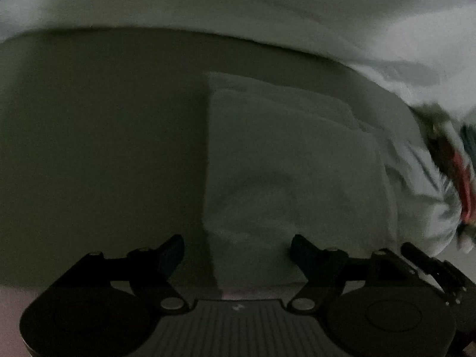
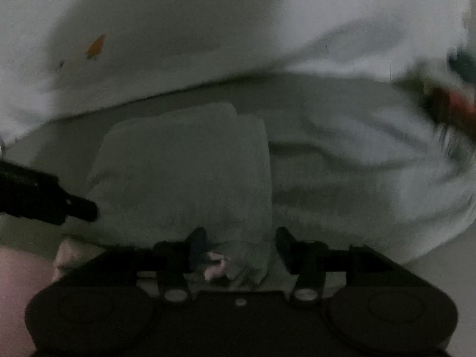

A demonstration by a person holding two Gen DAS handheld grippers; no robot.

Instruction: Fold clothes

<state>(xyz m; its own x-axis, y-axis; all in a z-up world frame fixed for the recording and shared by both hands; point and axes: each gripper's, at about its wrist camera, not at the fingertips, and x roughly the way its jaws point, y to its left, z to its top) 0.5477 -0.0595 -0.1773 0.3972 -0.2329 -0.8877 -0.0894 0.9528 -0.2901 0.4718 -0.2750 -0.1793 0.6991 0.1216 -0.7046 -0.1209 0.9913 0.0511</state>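
A folded pale cloth (image 1: 282, 163) lies flat on a dim grey-green surface (image 1: 89, 134). My left gripper (image 1: 238, 253) hovers at the cloth's near left corner, open, its dark fingers (image 1: 175, 250) spread wide with the cloth's left edge running between them. In the right wrist view the same folded cloth (image 2: 184, 172) fills the middle. My right gripper (image 2: 240, 244) stands open at its near right corner, and the cloth's hem lies between the jaws without being pinched. Each gripper shows in the other's view: the left gripper (image 2: 59, 199) and the right gripper (image 1: 431, 267).
A rumpled white garment with a red and dark print (image 1: 458, 172) lies right of the folded cloth (image 2: 446, 104). White fabric with a small orange mark (image 2: 96, 46) lies bunched behind it. Something pink (image 2: 217, 264) peeks out under the right gripper.
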